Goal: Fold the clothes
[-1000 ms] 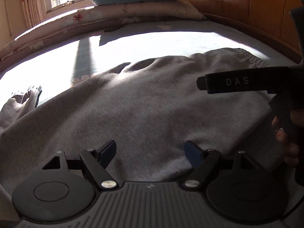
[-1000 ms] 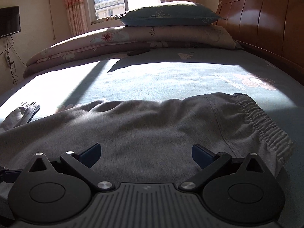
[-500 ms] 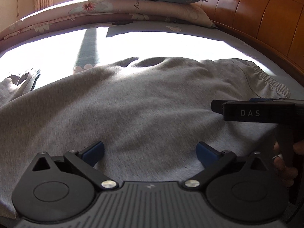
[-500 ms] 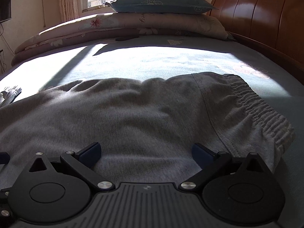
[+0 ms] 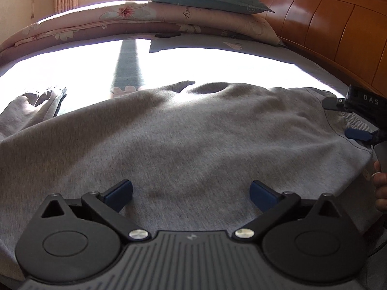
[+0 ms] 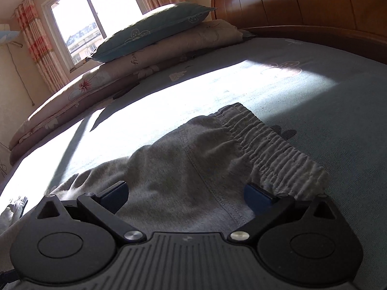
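Sweatpants (image 5: pixel 193 140), grey fleece, lay flat across the frame's middle on the bed (image 6: pixel 326 91); judged soft, limp, moderately heavy. Left gripper (image 5: pixel 191 191) had just opened wide, nothing between its fingers. Right gripper (image 6: pixel 185 193) stood open beside the waistband (image 6: pixel 271 145), the likeliest firm hold.

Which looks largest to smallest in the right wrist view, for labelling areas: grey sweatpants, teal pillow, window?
1. Grey sweatpants, though nearness to the camera enlarges them.
2. and 3. Teal floral pillow and sunlit window look alike in area; no firm ranking.
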`<move>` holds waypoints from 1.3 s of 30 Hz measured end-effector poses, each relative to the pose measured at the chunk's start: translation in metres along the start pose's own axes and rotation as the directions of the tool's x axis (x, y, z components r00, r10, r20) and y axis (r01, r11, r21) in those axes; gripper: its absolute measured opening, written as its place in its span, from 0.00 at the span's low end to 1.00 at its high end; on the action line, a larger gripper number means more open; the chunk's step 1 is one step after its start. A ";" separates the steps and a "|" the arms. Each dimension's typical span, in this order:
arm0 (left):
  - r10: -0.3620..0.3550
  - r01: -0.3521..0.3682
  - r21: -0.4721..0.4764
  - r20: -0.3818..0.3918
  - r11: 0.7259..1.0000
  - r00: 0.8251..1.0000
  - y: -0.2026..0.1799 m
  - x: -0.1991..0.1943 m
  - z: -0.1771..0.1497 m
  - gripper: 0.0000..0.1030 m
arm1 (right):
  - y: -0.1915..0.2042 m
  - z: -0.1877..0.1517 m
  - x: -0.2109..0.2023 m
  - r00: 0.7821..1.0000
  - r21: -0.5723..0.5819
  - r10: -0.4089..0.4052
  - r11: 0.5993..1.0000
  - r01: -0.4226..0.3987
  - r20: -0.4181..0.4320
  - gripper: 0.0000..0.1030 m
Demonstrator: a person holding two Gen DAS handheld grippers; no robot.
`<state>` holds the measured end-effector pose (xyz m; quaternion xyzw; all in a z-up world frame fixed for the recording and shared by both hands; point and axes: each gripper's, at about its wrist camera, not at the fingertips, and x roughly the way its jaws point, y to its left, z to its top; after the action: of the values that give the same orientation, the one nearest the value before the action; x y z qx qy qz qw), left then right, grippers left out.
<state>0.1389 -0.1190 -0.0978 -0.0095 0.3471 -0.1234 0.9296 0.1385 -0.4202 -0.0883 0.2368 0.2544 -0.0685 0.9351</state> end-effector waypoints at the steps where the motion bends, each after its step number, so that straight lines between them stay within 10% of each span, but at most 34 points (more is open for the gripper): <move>1: -0.014 0.014 -0.004 0.023 1.000 1.000 0.003 -0.004 0.005 0.99 | 0.001 0.000 -0.003 1.000 -0.006 0.013 1.000 -0.013 0.021 1.00; 7: 0.029 -0.030 0.014 0.084 0.999 0.996 0.020 0.000 0.029 0.99 | 0.019 -0.006 -0.002 0.997 -0.085 0.065 0.994 -0.062 0.035 1.00; 12: 0.025 -0.034 -0.135 -0.063 0.990 0.998 0.050 0.019 0.020 0.99 | 0.033 -0.009 0.001 0.997 -0.139 0.077 0.988 -0.073 0.023 1.00; 22: 0.115 -0.082 -0.181 0.176 0.980 0.978 0.102 -0.075 0.062 0.96 | 0.059 -0.015 0.000 0.991 -0.192 0.132 0.973 -0.131 -0.006 1.00; 30: 0.354 -0.324 -0.260 0.074 0.909 0.932 0.175 -0.081 0.089 0.59 | 0.080 -0.021 0.000 0.991 -0.267 0.136 0.955 -0.133 -0.006 1.00; 39: 0.168 -0.166 -0.201 -0.004 0.965 0.986 0.153 -0.034 0.094 0.59 | 0.092 -0.028 0.003 0.983 -0.291 0.177 0.939 -0.181 -0.040 1.00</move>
<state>0.2090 0.0314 -0.0206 -0.0748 0.3514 -0.0089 0.9332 0.1511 -0.3260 -0.0737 0.1179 0.2453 0.0567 0.9606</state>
